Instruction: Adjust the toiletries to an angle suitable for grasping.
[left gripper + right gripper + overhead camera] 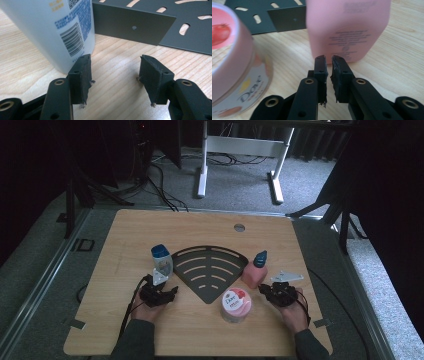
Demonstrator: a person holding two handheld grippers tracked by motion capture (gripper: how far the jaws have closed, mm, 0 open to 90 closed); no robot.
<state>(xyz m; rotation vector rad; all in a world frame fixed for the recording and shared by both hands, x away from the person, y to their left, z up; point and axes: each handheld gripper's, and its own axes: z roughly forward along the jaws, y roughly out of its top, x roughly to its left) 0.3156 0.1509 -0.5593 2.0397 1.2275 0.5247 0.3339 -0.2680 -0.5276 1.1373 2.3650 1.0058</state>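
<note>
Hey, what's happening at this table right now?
A person sits at a wooden table with a claw in each hand. The left claw is open, just beside a white bottle with a blue cap, not gripping it. The right claw is nearly shut and empty, right in front of a pink bottle. A dark fan-shaped rack lies between the bottles, and a pink Dove jar stands nearer the person. Nothing is held.

So on the table (pixel 125 320) there's a fan-shaped slotted rack (pixel 209 270) dead centre. A bottle (pixel 162 259) stands just off its left edge, another bottle (pixel 255 270) just off its right edge, and a round tub (pixel 236 304) sits in front, near the rack's pointed tip.
</note>
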